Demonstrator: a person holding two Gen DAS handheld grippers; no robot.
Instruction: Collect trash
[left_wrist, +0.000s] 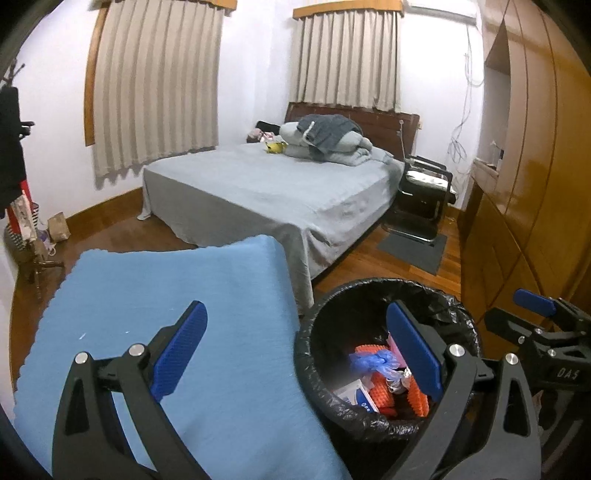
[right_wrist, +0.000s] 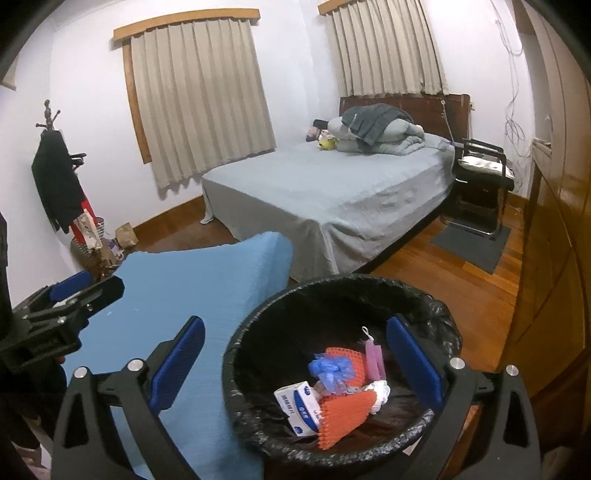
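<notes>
A round bin (left_wrist: 325, 398) lined with a black bag stands on the floor beside a blue-covered table (left_wrist: 155, 295); it also shows in the right wrist view (right_wrist: 236, 373). Inside lie orange spiky mats (right_wrist: 343, 410), a crumpled blue glove (right_wrist: 328, 367), a small white and blue box (right_wrist: 299, 406), a pink item (right_wrist: 375, 358) and white scraps. My left gripper (left_wrist: 295, 354) is open and empty, straddling the table edge and the bin's rim. My right gripper (right_wrist: 295, 365) is open and empty above the bin. Each gripper shows at the edge of the other's view.
A bed with a grey sheet (left_wrist: 258, 192) fills the middle of the room, bedding piled at its head. A black chair (left_wrist: 424, 192) and grey mat stand at its right. Wooden wardrobes (left_wrist: 535, 184) line the right wall. A coat rack (right_wrist: 59, 177) and bags stand at the left.
</notes>
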